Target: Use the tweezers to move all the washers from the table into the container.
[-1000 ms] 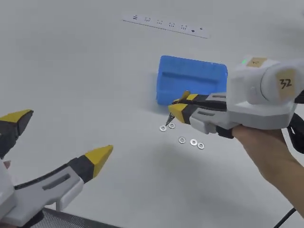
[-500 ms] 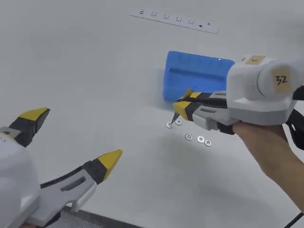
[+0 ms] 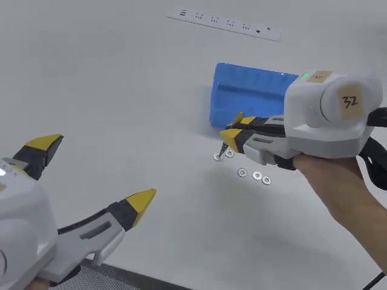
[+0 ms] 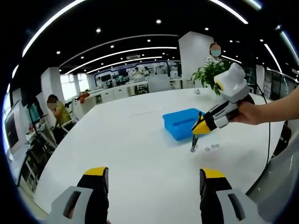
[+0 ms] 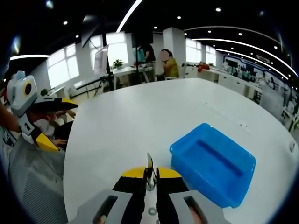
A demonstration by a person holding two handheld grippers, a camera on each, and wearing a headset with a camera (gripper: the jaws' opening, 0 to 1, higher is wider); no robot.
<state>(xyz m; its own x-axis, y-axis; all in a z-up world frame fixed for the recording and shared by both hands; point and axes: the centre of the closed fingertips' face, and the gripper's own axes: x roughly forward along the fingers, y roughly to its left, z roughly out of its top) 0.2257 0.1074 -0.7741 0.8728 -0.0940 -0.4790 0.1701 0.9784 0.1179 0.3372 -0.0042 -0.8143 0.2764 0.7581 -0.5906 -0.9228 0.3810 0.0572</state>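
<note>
Tweezers sit clamped in the right gripper, tips down at the left pair of washers, just near of the blue container. Left gripper gapes wide, empty. Best to nip one washer's rim, I'd say, then lift gently

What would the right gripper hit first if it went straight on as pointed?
Likely nothing soon: bare table lies ahead, the blue container off to the side. Its tweezers may graze the washers.
</note>
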